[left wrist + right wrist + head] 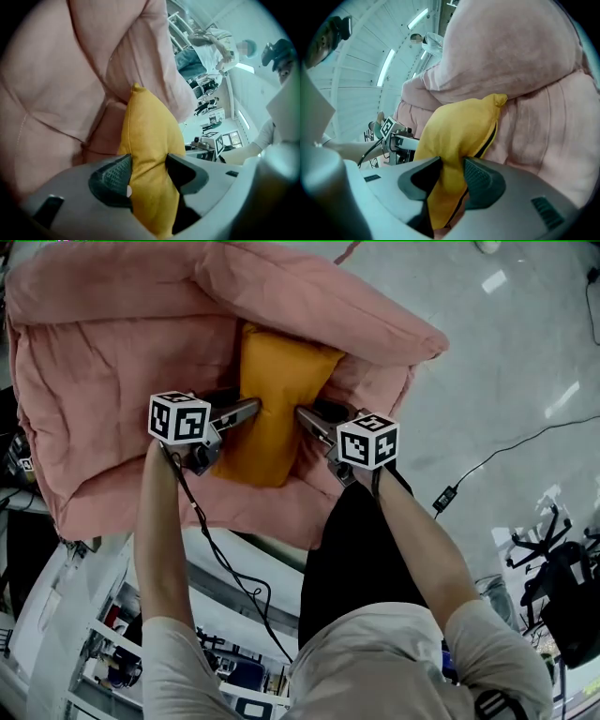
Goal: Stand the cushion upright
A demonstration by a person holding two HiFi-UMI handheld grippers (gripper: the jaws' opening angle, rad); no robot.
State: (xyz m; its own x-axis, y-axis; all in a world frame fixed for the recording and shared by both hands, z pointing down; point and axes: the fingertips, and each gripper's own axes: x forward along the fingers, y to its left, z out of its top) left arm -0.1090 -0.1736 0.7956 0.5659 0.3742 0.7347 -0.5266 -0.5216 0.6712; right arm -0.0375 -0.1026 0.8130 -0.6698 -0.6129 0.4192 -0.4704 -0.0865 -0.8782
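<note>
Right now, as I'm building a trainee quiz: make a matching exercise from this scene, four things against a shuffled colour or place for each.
1 cushion
2 padded chair
3 left claw
4 right claw

A pink
B on the cushion's right edge, head view
C mustard yellow
D on the cushion's left edge, head view

Pairs: 1-C, 2-A, 3-D, 4-B

- I see the yellow cushion point(274, 395) in the hollow of the pink armchair point(84, 390).
- My left gripper point(251, 409) meets the cushion's left edge; my right gripper point(304, 416) meets its right edge.
- Black cable point(487, 460) trails across the shiny floor point(506, 352), right of the armchair.
</note>
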